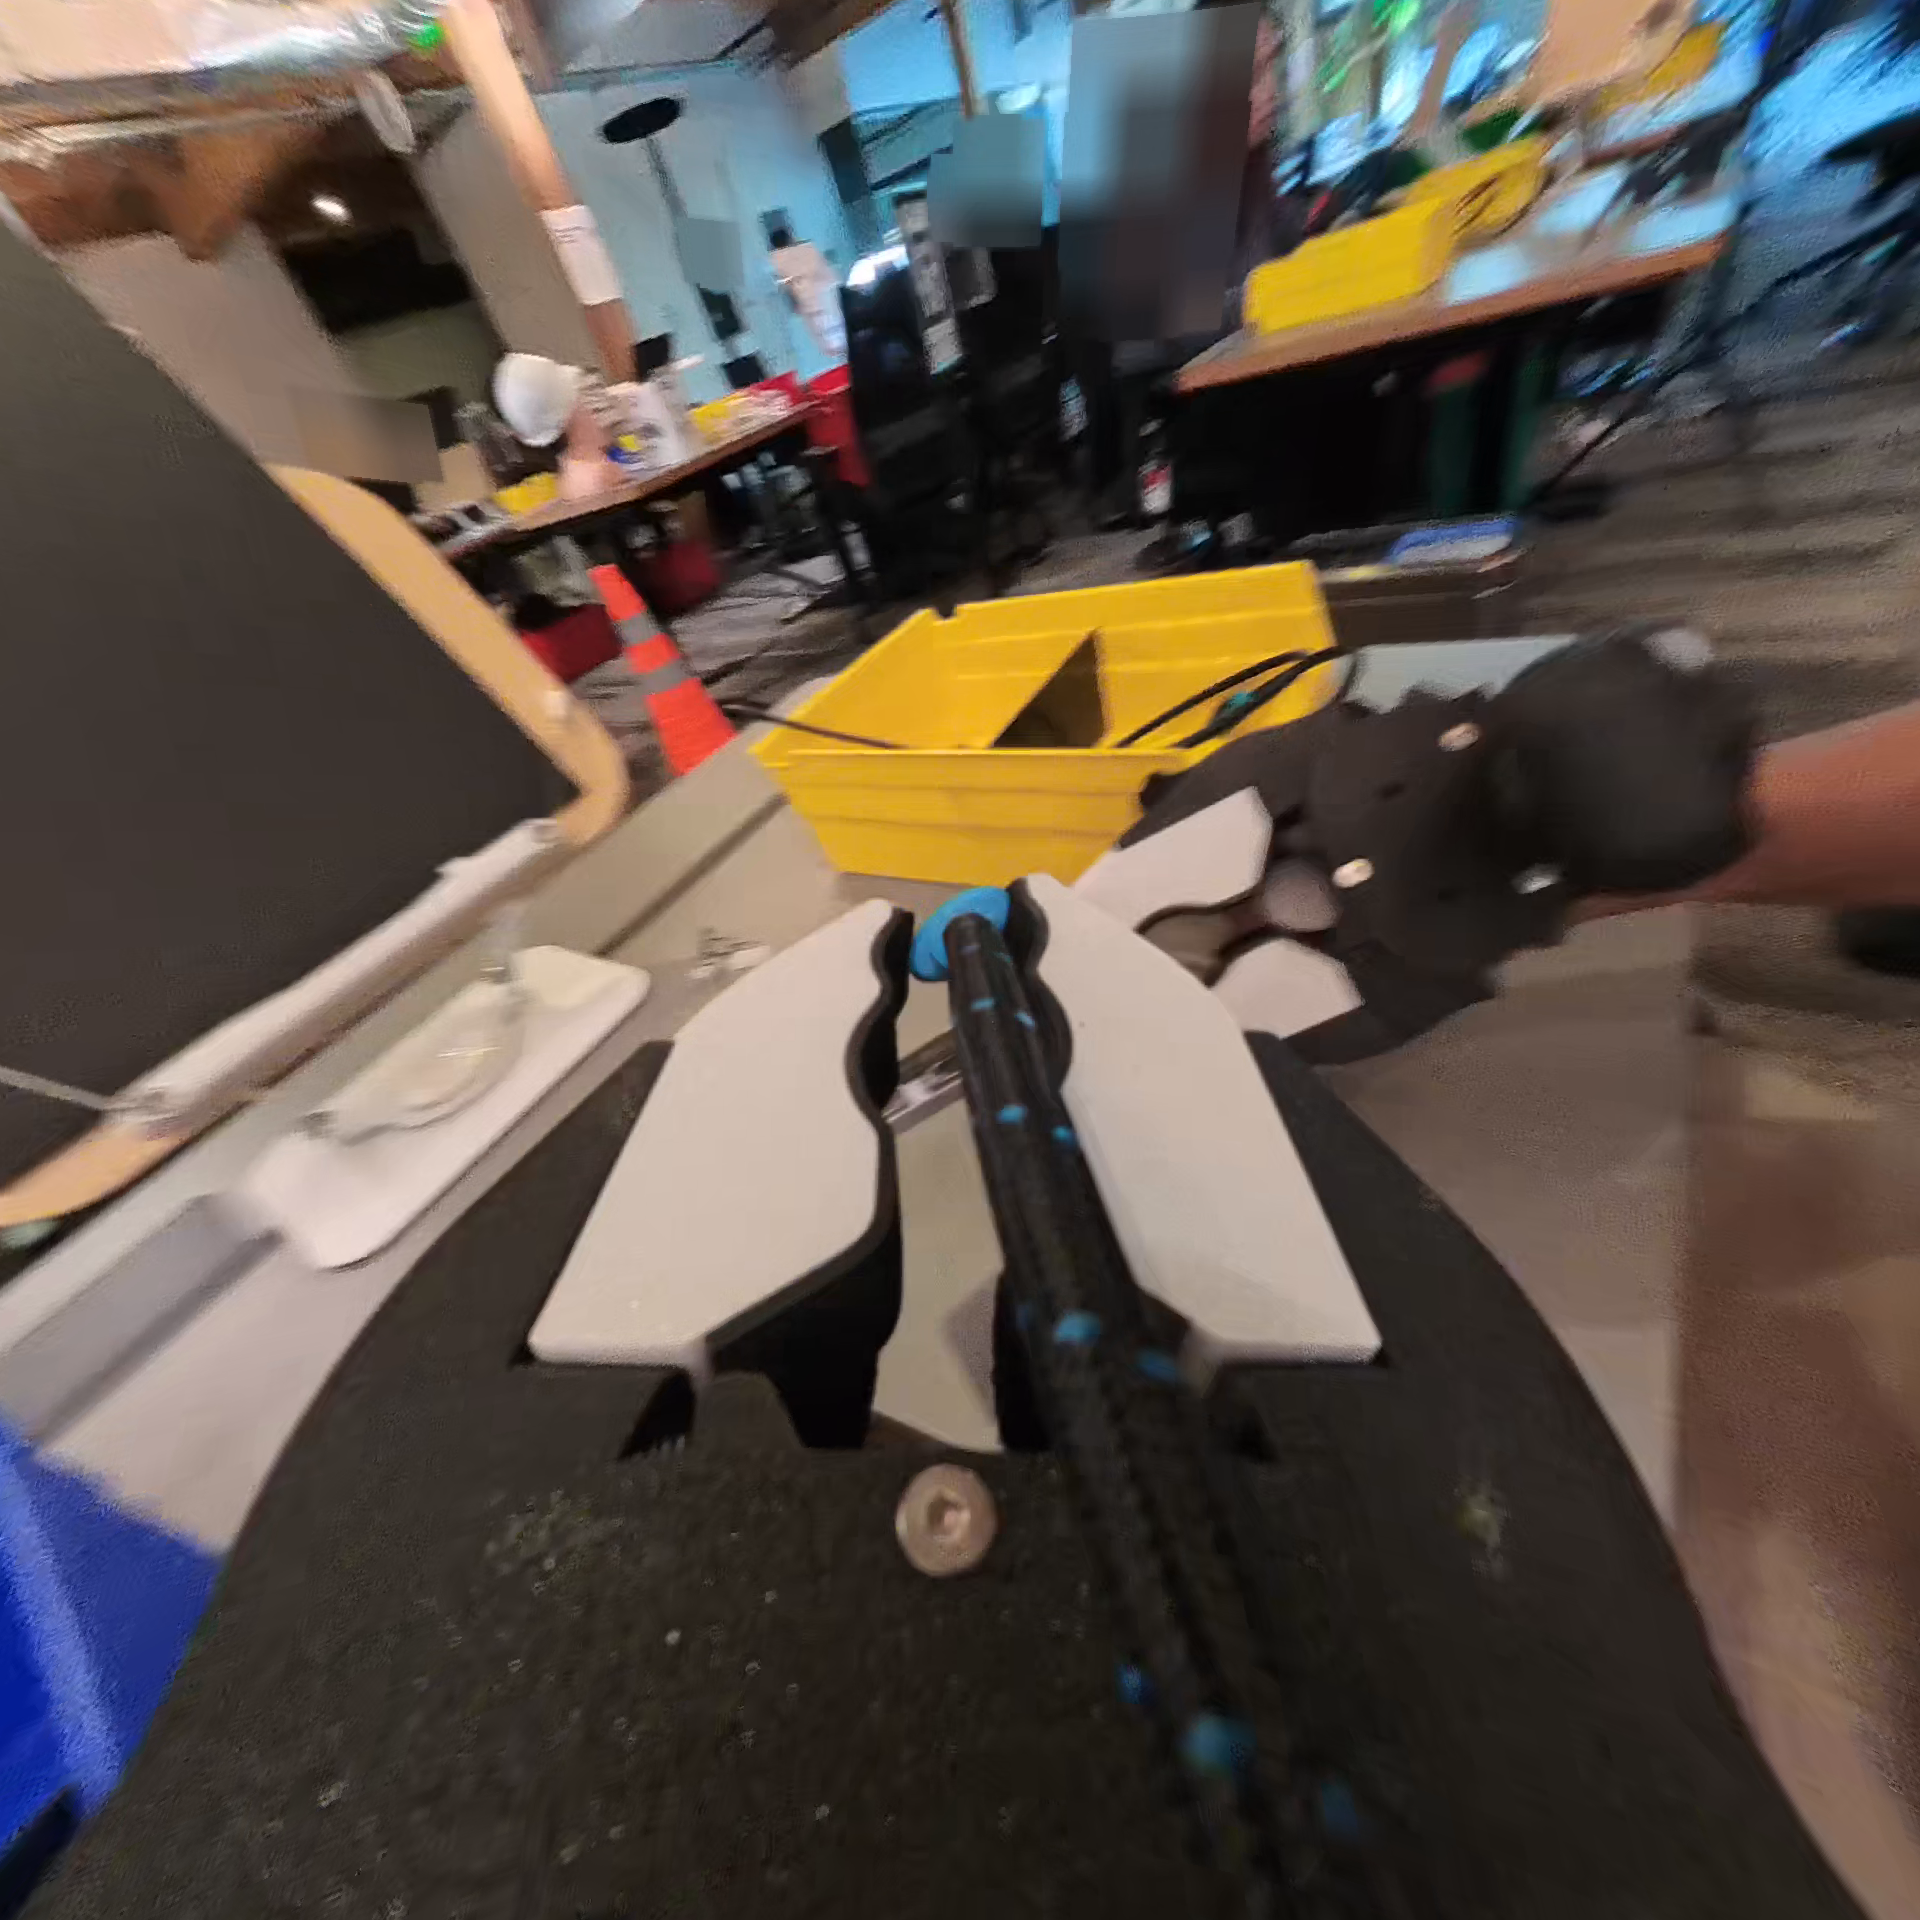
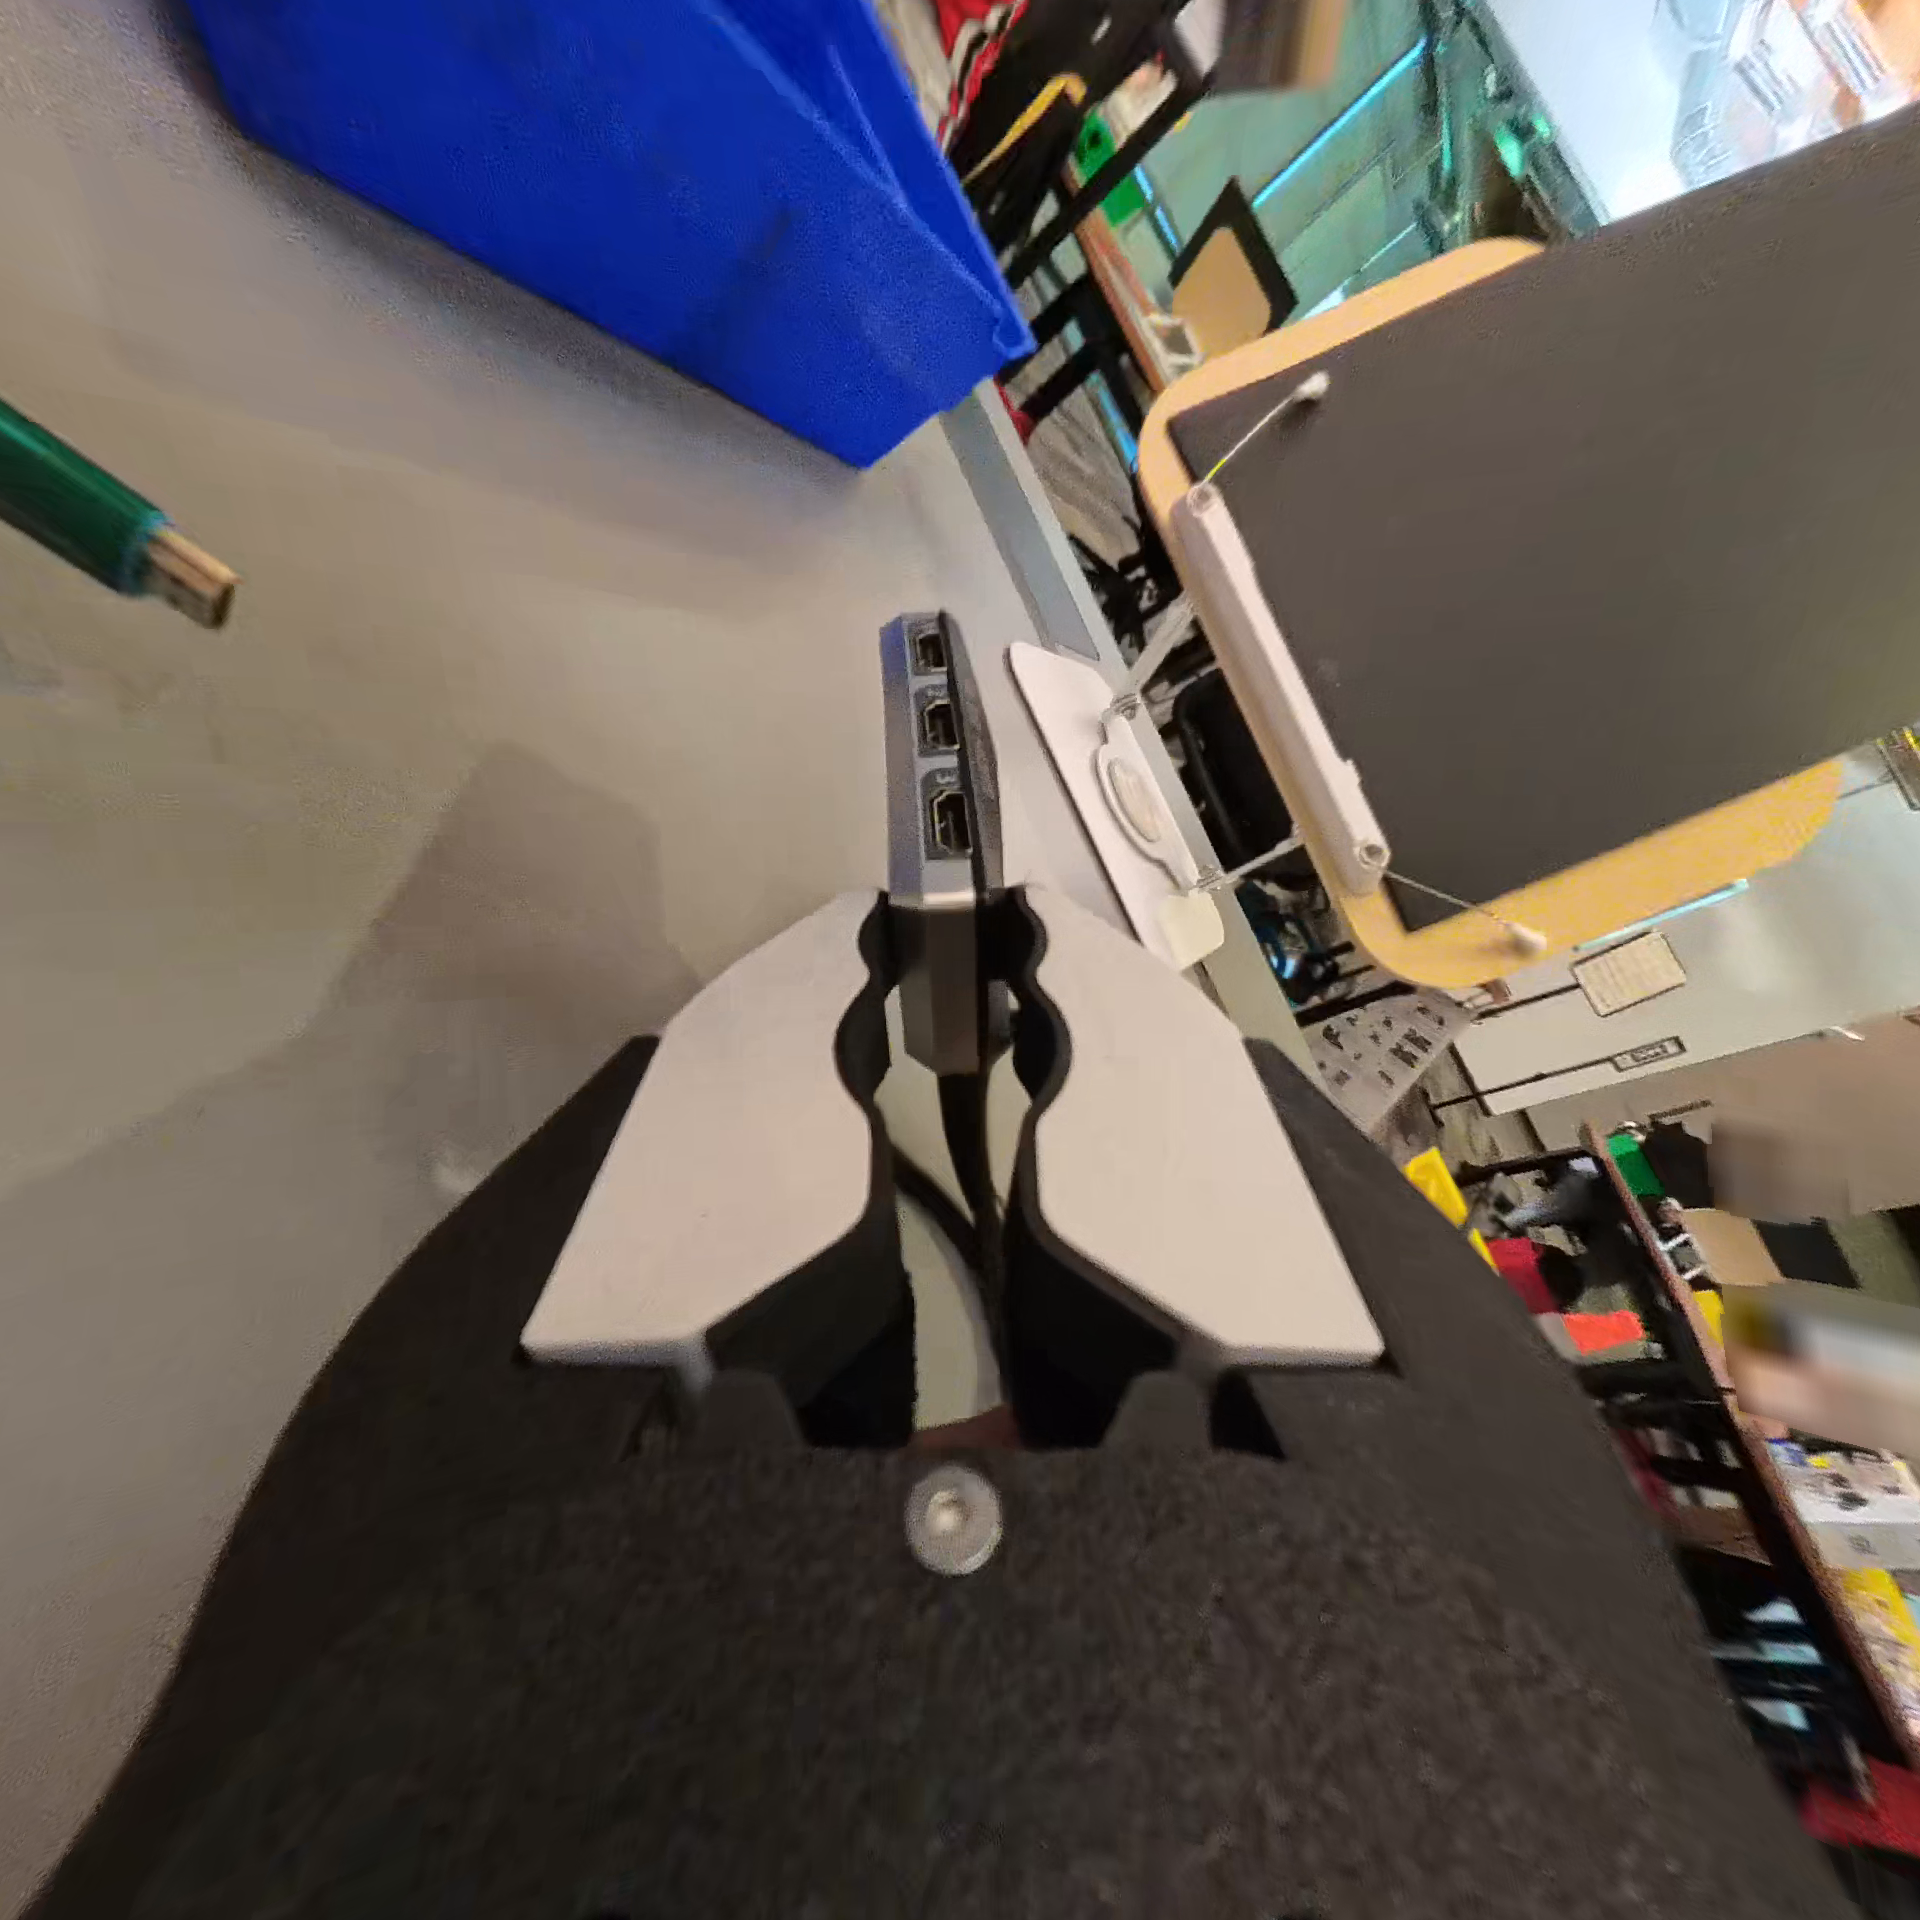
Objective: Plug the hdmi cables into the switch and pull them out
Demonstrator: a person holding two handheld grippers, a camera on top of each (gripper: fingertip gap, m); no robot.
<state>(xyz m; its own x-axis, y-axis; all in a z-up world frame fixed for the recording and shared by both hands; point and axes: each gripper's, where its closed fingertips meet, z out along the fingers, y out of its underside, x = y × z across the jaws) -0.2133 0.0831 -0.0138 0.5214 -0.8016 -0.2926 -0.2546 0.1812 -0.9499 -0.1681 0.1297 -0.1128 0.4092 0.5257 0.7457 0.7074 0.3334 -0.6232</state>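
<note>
Fingers of the left gripper [image 1: 961, 935] are closed on a black braided cable with blue flecks [image 1: 1029, 1132], which runs down the lower centre of the left wrist view; its blue connector end [image 1: 961, 925] pokes out at the fingertips. At centre right of that view the right gripper [image 1: 1236, 914], black-bodied with grey fingers, is held by a person's hand [image 1: 1621, 769]. Behind it, a yellow plastic bin [image 1: 1039, 769] sits on the grey desk [image 1: 727, 831].

In the right wrist view the right gripper's fingers are clamped on the near end of a slim grey HDMI switch [image 2: 935, 769] at mid-frame; three open ports face left along its side. A dark cable leaves the switch between the fingers. At the left edge, a green-sleeved HDMI plug with a metal tip [image 2: 156, 561] hangs above the desk, well apart from the switch. A blue plastic bin [image 2: 644, 187] fills the upper left.
</note>
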